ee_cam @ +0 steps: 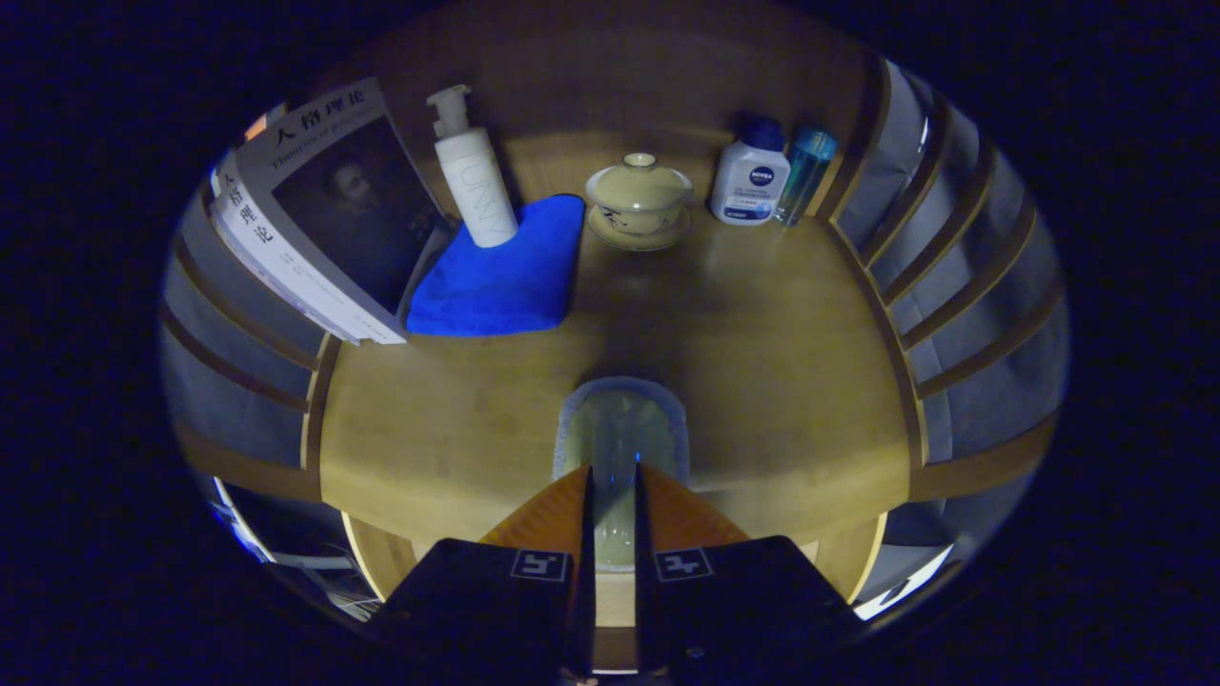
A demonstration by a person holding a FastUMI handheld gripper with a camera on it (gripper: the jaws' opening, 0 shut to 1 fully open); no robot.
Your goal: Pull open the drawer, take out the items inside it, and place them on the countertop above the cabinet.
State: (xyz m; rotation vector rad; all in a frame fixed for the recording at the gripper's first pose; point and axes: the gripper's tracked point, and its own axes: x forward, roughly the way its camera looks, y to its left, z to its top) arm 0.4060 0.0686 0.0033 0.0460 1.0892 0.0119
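Looking down along the gripper [611,481] from its own camera, the two fingers rise from the bottom centre of the frame and stand close together, clenched on a pale, translucent greenish rounded-top container [620,429] that looks like a small plastic bottle or cup. Each finger presses one side of it, and its rounded upper end sticks out just beyond the fingertips. It is held in the lower middle of the frame, over the near part of the light wooden countertop [762,353]. Whether its base touches the wood cannot be told.

By my reading, this is an item taken from the drawer and carried up for placing, which is why it sits over the bare front stretch of the counter, well apart from everything else.

The other things stand in a row at the back, in the upper part of the frame. At upper left a white-covered book with a dark portrait [329,205] leans against the slatted side rail. Beside it, a white pump-dispenser bottle [474,176] stands upright on the back edge of a folded bright blue cloth [505,267]. At upper centre sits a cream ceramic lidded tea bowl on a saucer [639,200]. At upper right stand a white bottle with a dark blue cap [751,176] and, touching or just beside it, a slim clear blue bottle [806,171].

Wooden slats line both sides.
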